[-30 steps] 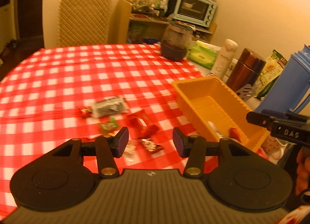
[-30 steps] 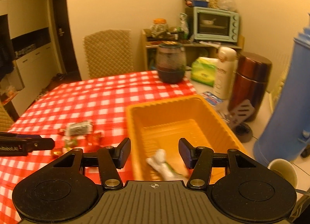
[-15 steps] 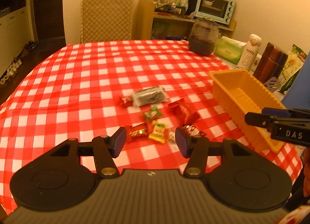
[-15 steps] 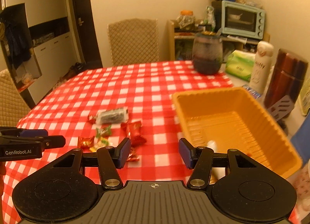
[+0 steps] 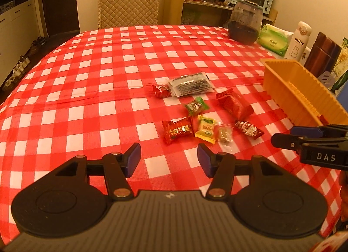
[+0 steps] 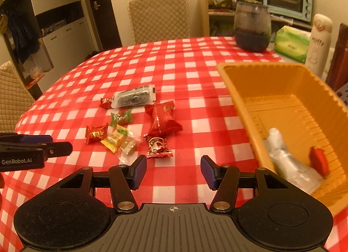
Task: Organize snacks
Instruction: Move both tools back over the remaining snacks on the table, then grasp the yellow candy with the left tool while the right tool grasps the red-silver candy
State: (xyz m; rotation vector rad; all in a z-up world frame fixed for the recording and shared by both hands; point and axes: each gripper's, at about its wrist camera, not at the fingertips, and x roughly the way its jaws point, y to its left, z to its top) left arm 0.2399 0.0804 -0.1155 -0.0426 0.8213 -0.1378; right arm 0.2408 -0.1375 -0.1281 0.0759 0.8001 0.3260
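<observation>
Snacks lie in a loose cluster on the red-and-white checked tablecloth (image 5: 108,82), just left of the orange basket (image 6: 237,104). Farthest back is a grey-black flat packet (image 5: 190,83) with a small red candy (image 5: 161,90) touching its left end. In front of them sit a green-wrapped candy (image 5: 195,106) and a larger red pillow pack (image 5: 235,104), which lies nearest the basket. The front row runs left to right: a red-and-gold candy (image 5: 178,131), a yellow candy (image 5: 206,129), a clear-wrapped brownish sweet (image 5: 225,135) and a dark red foil candy (image 5: 249,129), the middle ones touching or nearly so. Inside the basket, at its near end, rest a clear plastic-wrapped item (image 6: 287,160) and a small red piece (image 6: 318,160). The left gripper (image 5: 168,157) hovers above the cloth in front of the cluster, its jaws spread wide and holding nothing. The right gripper (image 6: 173,172) is likewise wide open and empty, aimed at the cloth between the dark red foil candy and the basket's near left corner. Beyond the table stand a dark glass jar (image 6: 252,27), a green tissue pack (image 6: 291,43), a white bottle (image 5: 298,40) and a quilted chair (image 5: 129,4).
</observation>
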